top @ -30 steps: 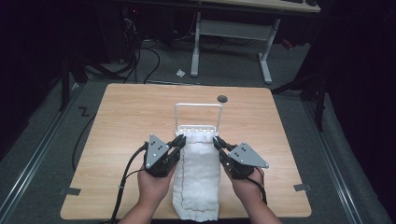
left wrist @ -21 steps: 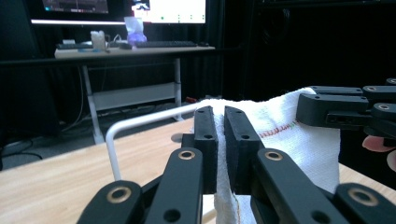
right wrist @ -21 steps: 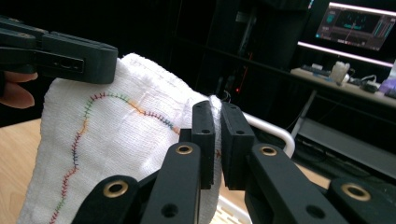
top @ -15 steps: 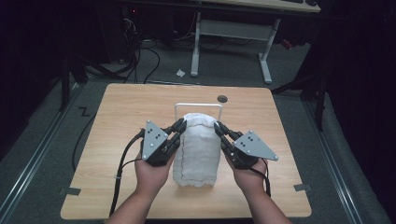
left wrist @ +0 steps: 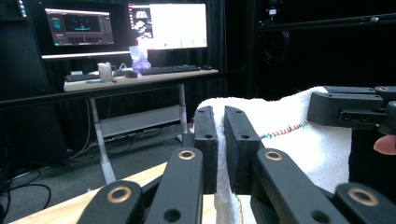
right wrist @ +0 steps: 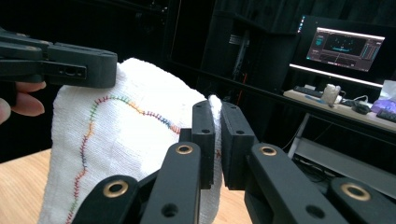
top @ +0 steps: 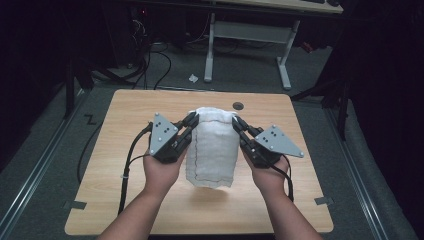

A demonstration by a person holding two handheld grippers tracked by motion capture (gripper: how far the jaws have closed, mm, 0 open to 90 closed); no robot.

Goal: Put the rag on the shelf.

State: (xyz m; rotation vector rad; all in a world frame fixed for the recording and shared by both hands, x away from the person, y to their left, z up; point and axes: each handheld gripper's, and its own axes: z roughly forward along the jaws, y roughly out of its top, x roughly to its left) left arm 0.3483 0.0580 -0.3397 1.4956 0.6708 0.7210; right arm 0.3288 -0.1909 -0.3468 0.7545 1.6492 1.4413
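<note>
1. White cloth towel [top: 212, 150] hangs between my two grippers, lifted off the counter [top: 125, 200]; lower edge looks just clear of the wood, shadow under it.
2. Left gripper [top: 192, 120]: jaws closed on the towel's top left corner. In the left gripper view the fabric is pinched between the two black jaws [left wrist: 223, 140].
3. Right gripper [top: 236, 122]: jaws closed on the top right corner; the right gripper view has a thin fold of cloth squeezed between its jaws [right wrist: 217, 140].
4. Progress, my read: pickup is done and both top corners are secured. What's left looks like the hang itself: a thin white rack [top: 226, 111] seems to stand right behind the towel's top edge, mostly hidden by the cloth. Can't tell if the towel touches it.
5. Next I'd need to carry the top edge over that bar and release both sides evenly, or it slides off one side.
6. Towel material: soft woven cotton-type cloth, coarse waffle-like texture, limp, bulges forward between the grips instead of hanging flat. Multicolour stitching [right wrist: 93, 121] runs along the hem, red to green to blue; it reads as a dark line around the border in the high view.
7. Counter: light wood-grain top, rounded corners, one small dark round cap [top: 238, 105] near the far edge.
8. Grippers: hard black plastic jaws with brass-coloured pivots, grey three-cornered plates on top.
</note>
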